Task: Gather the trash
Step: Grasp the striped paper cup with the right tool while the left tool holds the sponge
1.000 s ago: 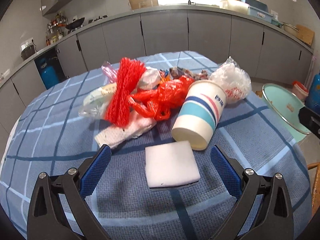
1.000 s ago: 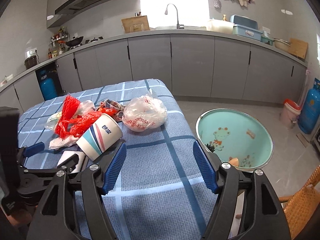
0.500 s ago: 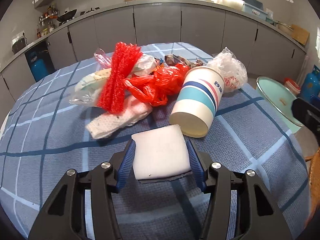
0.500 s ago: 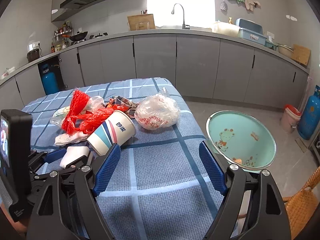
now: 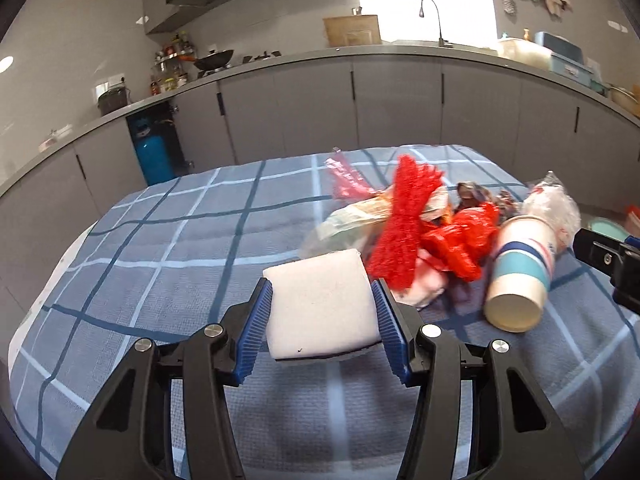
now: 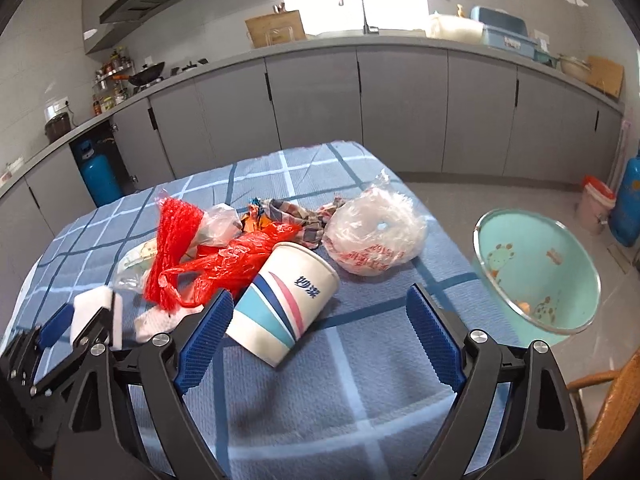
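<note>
My left gripper (image 5: 322, 322) is shut on a white foam pad (image 5: 320, 304) and holds it lifted above the blue checked tablecloth (image 5: 168, 248). It also shows in the right wrist view (image 6: 94, 312). To its right lies a trash pile: a red mesh net (image 5: 404, 228), a red plastic bag (image 5: 460, 244), a striped paper cup (image 5: 520, 276) on its side and a clear plastic bag (image 6: 376, 232). My right gripper (image 6: 320, 340) is open and empty, just in front of the paper cup (image 6: 284, 296).
A light green basin (image 6: 536, 272) stands on the floor right of the table. A wicker chair (image 6: 612, 412) is at the lower right. Grey kitchen cabinets (image 6: 400, 108) run along the back, with blue gas cylinders (image 6: 98, 172) by them.
My left gripper closed on the white foam pad and lifted it off the cloth, swinging left. My right gripper moved closer to the paper cup and stayed open.
</note>
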